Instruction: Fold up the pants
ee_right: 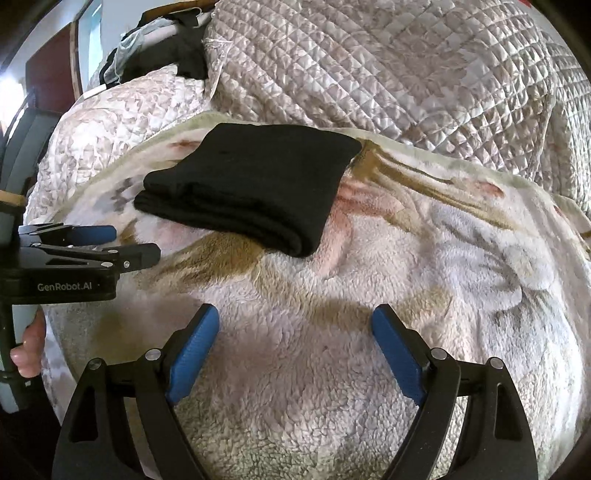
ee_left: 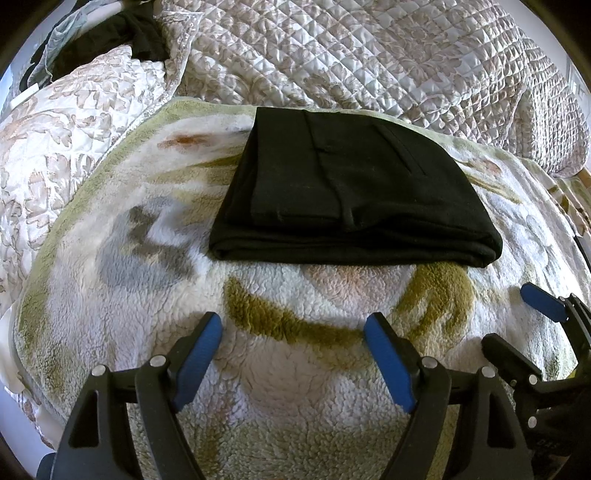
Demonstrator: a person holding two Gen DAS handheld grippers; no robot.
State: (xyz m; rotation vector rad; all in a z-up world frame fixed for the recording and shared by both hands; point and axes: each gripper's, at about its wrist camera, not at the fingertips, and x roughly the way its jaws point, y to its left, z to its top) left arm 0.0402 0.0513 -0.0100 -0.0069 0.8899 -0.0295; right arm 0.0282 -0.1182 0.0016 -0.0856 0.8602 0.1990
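Observation:
The black pants (ee_left: pixel 351 192) lie folded into a compact, thick rectangle on a floral fleece blanket (ee_left: pixel 295 387). In the left wrist view my left gripper (ee_left: pixel 293 319) is open just short of the bundle's near fold, with only blanket between its blue pads. My right gripper (ee_left: pixel 506 315) shows at the right edge, also open. In the right wrist view the pants (ee_right: pixel 251 192) sit up and to the left of my right gripper (ee_right: pixel 295 312), which is wide open over bare fleece. My left gripper (ee_right: pixel 135 242) enters from the left, apart from the pants.
A quilted, patterned bedspread (ee_left: pixel 369 55) is bunched behind and to the left of the blanket. Dark clothing (ee_left: pixel 107 33) is piled at the far back left. A hand (ee_right: pixel 29 350) holds the left gripper's handle at the left edge.

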